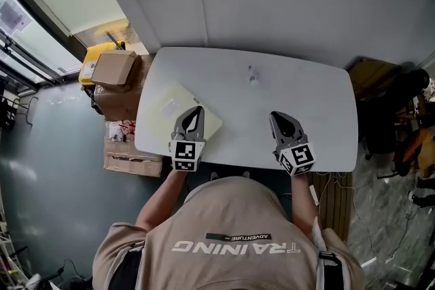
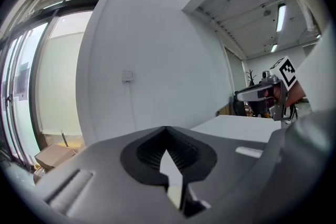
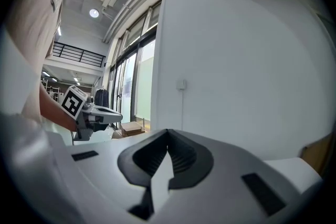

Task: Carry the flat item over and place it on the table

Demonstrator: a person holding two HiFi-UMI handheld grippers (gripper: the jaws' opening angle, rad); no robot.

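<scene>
The left gripper (image 1: 196, 111) is clenched: in the left gripper view its two jaws meet at the tips and nothing sits between them. In the head view its jaws reach over the right part of the flat item (image 1: 162, 109), a pale cream sheet. The sheet lies on the white table (image 1: 272, 78) under and to the left of that gripper, close to the table's left edge. Whether the jaws touch the sheet cannot be told.

The right gripper (image 1: 277, 117) is clenched too, its jaws closed tip to tip on nothing in the right gripper view. It hangs over the table's near edge, well apart from the left gripper and to its right, and the tabletop around it is bare. Both grippers point away from the person toward the white wall (image 1: 292, 3) beyond the table.

Left of the left gripper, past the table's edge, cardboard boxes (image 1: 114, 68) are stacked on the floor.
</scene>
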